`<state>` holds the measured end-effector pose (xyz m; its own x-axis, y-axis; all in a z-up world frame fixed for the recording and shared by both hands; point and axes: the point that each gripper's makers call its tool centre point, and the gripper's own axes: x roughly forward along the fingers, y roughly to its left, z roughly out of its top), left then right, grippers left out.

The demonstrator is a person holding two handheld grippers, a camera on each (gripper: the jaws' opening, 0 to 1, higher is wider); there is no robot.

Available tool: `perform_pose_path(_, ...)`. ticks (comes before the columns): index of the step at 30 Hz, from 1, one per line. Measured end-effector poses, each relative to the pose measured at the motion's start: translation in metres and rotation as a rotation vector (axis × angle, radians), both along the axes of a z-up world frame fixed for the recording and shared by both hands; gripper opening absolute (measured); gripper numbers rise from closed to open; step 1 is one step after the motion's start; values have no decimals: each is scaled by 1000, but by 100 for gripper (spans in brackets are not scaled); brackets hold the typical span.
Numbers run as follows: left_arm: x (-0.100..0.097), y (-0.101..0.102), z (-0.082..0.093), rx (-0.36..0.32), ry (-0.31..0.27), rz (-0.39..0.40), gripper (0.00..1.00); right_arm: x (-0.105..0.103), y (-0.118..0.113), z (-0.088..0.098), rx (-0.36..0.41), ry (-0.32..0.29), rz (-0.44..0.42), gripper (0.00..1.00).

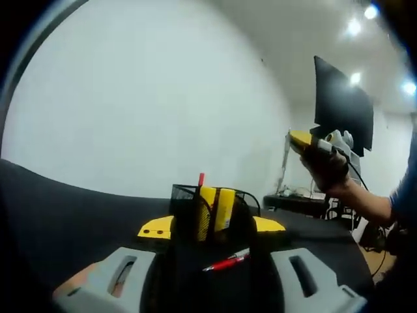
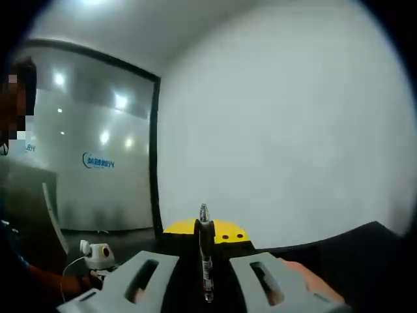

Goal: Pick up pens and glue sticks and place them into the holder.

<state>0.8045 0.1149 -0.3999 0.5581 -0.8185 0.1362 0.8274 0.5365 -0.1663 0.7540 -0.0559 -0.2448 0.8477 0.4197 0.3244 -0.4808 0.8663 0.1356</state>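
right gripper (image 2: 205, 277) clamps pen (image 2: 206, 254); left gripper (image 1: 208, 277) jaws apart near holder (image 1: 212, 212).

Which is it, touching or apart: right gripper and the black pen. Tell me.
Touching. In the right gripper view, the right gripper has its jaws closed on the black pen, which stands upright between them, tip above the jaws.

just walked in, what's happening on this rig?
A person is loading stationery into a black mesh holder on a dark table. The holder already contains two yellow glue sticks and a red-tipped pen. The right claw is shut on a dark pen, held upright. The left claw is open, facing the holder, with a red pen lying on the table between it and the holder.
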Motion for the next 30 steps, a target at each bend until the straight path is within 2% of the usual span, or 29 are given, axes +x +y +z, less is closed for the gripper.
perform_pose_path(12,0,0,-1,0,6,-9,42,38,-7,25,74,30,48,4)
perform_pose_path(19,-1,-1,0,-4,6,-17,42,56,-10,36,85,26,49,4)
perform_pose_path(25,-1,-2,0,0,2,-18,41,79,-11,35,24,25,8,4)
perform_pose_path(30,-2,-3,-2,13,4,-20,41,99,-12,35,25,25,-7,4)
